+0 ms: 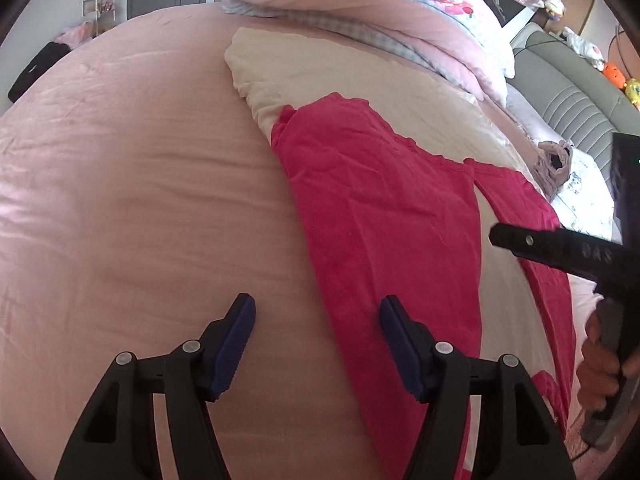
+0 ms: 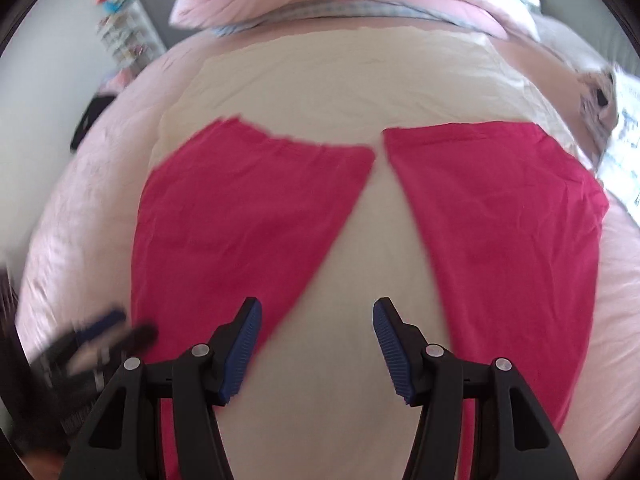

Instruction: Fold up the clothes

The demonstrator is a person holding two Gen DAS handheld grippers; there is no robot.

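Observation:
Bright red trousers (image 2: 248, 208) lie flat on a cream cloth (image 2: 340, 80) spread over the pink bed, their two legs splayed apart in a V. My right gripper (image 2: 318, 308) hovers open over the cream gap between the legs, holding nothing. In the left wrist view the red trousers (image 1: 380, 208) run diagonally, and my left gripper (image 1: 318, 308) stands open above their left edge and the pink sheet (image 1: 140, 200), nothing between its pads. A finger (image 1: 520, 238) of the right gripper shows at the right, gripped by a hand (image 1: 600, 364). The left gripper (image 2: 100, 336) appears blurred at the lower left.
A folded pink and blue quilt pile (image 1: 360, 0) lies at the back of the bed. A grey padded headboard (image 1: 572, 100) with soft toys stands at the right. A small crumpled garment (image 1: 552, 160) sits near it. A black object (image 1: 32, 76) lies at the bed's far left edge.

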